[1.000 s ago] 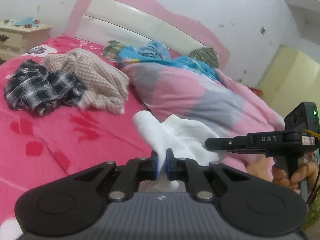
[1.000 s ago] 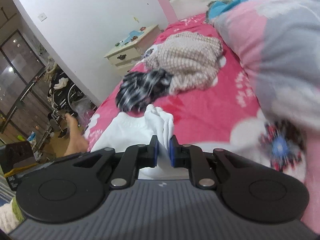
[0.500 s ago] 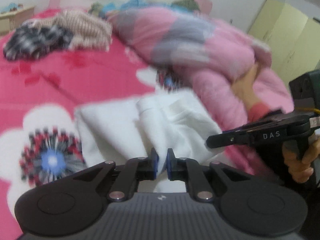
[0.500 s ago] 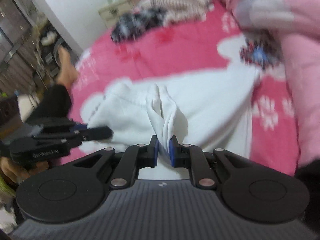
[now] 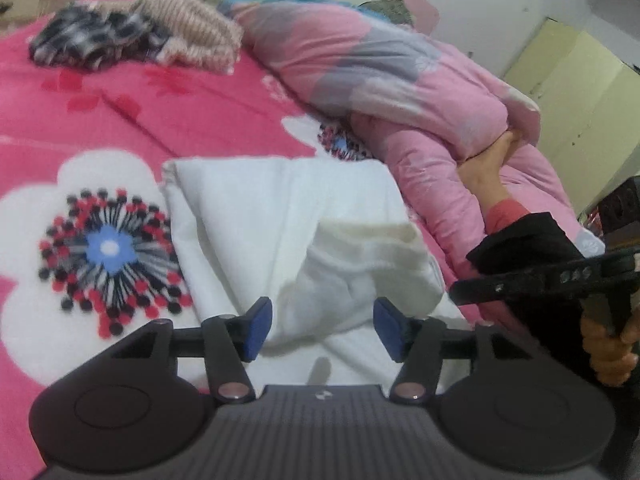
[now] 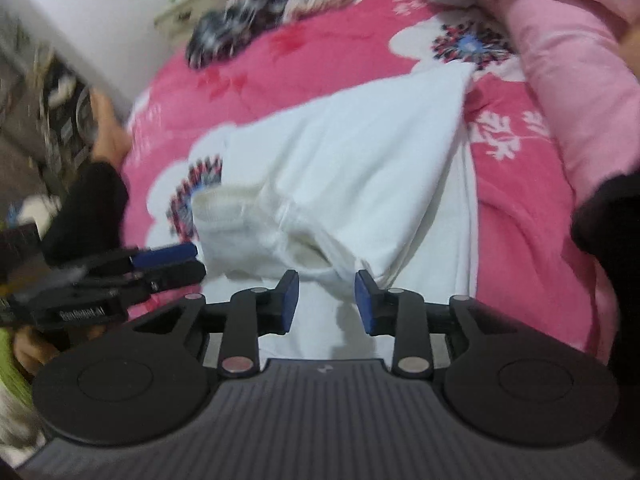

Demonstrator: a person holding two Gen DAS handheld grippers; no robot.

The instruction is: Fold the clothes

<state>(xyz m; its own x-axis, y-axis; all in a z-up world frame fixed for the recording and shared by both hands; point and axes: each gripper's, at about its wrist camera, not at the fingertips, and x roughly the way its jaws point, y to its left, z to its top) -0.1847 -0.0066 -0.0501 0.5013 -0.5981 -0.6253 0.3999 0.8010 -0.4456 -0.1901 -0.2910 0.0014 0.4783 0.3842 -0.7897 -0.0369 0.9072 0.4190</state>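
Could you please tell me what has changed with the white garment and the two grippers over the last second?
Both grippers carried the white garment down onto the bed; the left gripper and right gripper are opening, releasing it. The crumpled clothes stayed put.

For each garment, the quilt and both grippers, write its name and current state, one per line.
white garment: laid on bed, partly folded
left gripper: jaws opening, pads off cloth
right gripper: jaws opening, pads off cloth
plaid garment: crumpled
knit garment: crumpled
pink quilt: bunched
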